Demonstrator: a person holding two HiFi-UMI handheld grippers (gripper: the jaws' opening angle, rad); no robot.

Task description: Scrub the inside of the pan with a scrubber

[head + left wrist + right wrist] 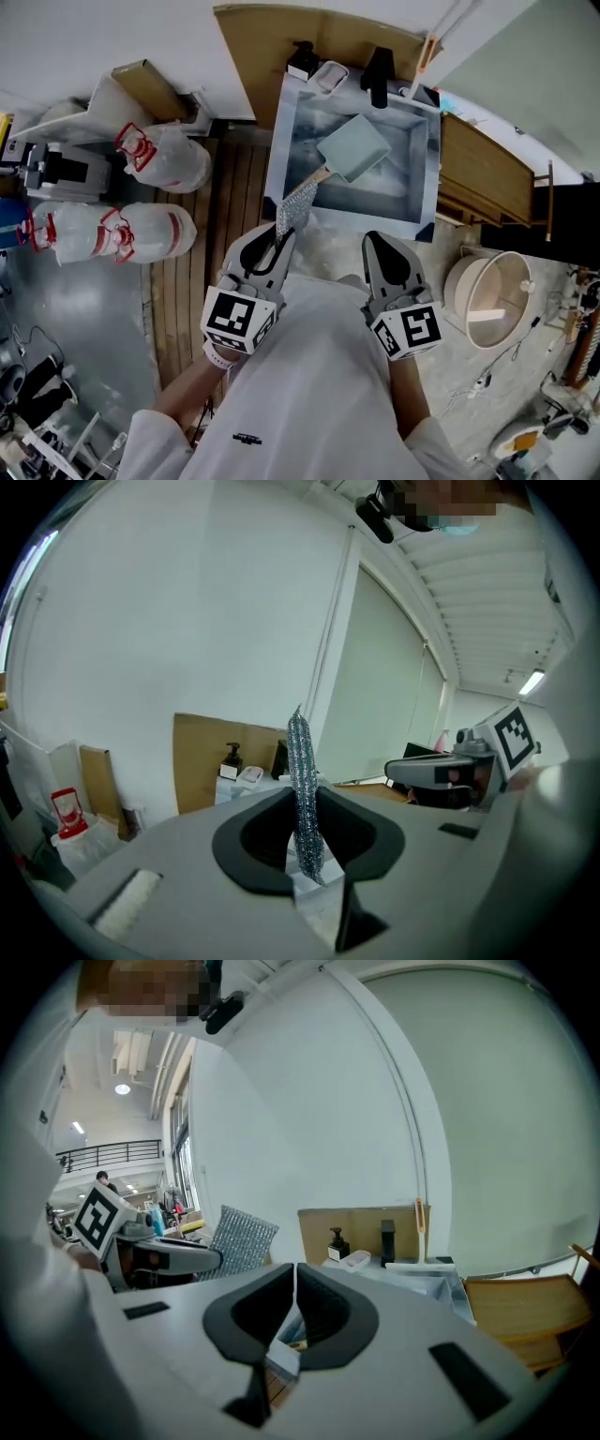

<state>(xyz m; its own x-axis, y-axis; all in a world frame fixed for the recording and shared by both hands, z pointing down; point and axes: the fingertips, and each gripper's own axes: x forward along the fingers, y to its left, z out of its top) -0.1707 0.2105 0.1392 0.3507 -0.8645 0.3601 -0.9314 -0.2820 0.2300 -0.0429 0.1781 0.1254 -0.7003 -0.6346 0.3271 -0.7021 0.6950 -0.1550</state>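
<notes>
Two grippers sit close to the person's white-shirted chest, each carrying a cube with square black-and-white markers. The left gripper point(277, 236) has its grey jaws pinched on a flat, glittering, silvery mesh scrubber point(296, 208), which stands edge-on and upright between the dark pads and rises well past their tips. The right gripper point(378, 240) points the same way, level with the left. Its jaws are drawn together to a thin slit with nothing between them.

Beyond both lies a rectangular brushed-steel sink point(427, 202). Inside it rests the pan point(354, 147), pale green and square, with its pale wooden handle point(319, 175) angled towards the scrubber's far end. Whether the two touch cannot be told.

On the sink's back rim are a soap bottle point(302, 58), a small dish point(328, 75) and a black faucet point(378, 75), with brown cardboard point(281, 37) behind them. Left of the sink, on wooden slats, lie tied plastic bags point(169, 155) with red handles. On the right is a round pale basin point(487, 298).
</notes>
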